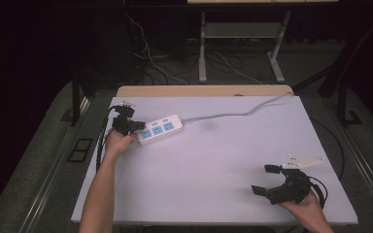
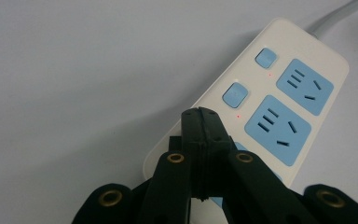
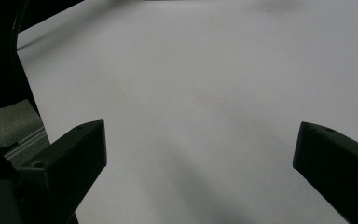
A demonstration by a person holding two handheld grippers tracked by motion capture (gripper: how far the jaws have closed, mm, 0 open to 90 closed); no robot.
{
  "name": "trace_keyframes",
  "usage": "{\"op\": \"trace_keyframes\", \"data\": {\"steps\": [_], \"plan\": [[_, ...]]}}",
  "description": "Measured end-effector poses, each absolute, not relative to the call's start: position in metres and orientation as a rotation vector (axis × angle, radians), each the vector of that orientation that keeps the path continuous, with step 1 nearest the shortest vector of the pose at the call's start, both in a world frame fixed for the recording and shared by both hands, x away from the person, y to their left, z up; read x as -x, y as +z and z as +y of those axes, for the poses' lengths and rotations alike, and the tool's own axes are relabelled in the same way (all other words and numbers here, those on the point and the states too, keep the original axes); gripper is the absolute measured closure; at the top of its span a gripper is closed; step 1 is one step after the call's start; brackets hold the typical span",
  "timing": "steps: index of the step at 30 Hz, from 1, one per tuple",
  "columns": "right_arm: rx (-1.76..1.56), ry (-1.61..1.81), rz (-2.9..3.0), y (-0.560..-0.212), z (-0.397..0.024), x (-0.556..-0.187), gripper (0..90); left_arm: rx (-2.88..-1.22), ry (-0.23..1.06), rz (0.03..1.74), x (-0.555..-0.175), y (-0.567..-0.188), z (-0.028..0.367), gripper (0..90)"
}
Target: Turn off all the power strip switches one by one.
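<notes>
A white power strip [image 1: 159, 128] with blue sockets and blue switch buttons lies at the table's left, its grey cable [image 1: 233, 113] running to the far right edge. My left gripper [image 1: 137, 127] is shut, with nothing between its jaws, and its tips sit over the strip's near end. In the left gripper view the closed tips [image 2: 201, 122] hover just beside the nearest button on the power strip [image 2: 279, 88]. My right gripper [image 1: 266, 180] rests open near the front right of the table. Its two jaws stand wide apart over bare tabletop [image 3: 200, 98], the right gripper [image 3: 198, 149] holding nothing.
The white table [image 1: 223, 160] ends close behind the right hand at the front edge. Beyond the far edge stand table legs [image 1: 202, 46] and loose cables [image 1: 150, 63] on the floor. A dark frame [image 3: 4, 60] borders the left side in the right gripper view.
</notes>
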State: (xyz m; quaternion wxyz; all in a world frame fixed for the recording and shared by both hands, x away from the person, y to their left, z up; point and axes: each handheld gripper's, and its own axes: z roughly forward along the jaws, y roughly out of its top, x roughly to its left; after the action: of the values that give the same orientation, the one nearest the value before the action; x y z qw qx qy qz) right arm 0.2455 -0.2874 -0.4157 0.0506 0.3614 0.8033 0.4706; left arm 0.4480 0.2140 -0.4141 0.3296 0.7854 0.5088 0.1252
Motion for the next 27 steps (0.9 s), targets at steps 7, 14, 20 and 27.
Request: {"op": "trace_keyframes", "data": {"steps": [7, 14, 20, 27], "plan": [[-1.108, 1.430, 2.444, -0.416, -0.288, -0.246, 2.4, -2.123, 0.341, 1.281, -0.449, -0.407, 0.213, 89.4], [-1.110, 1.434, 2.439, -0.416, -0.289, -0.246, 2.5, -2.118, 0.343, 1.242, -0.450, -0.392, 0.210, 89.4], [-1.109, 1.435, 2.439, -0.416, -0.289, -0.246, 2.4, -2.115, 0.353, 1.217, -0.451, -0.380, 0.207, 89.4], [-1.110, 1.437, 2.437, -0.416, -0.289, -0.246, 2.5, -2.132, 0.355, 1.171, -0.452, -0.366, 0.199, 89.3]]}}
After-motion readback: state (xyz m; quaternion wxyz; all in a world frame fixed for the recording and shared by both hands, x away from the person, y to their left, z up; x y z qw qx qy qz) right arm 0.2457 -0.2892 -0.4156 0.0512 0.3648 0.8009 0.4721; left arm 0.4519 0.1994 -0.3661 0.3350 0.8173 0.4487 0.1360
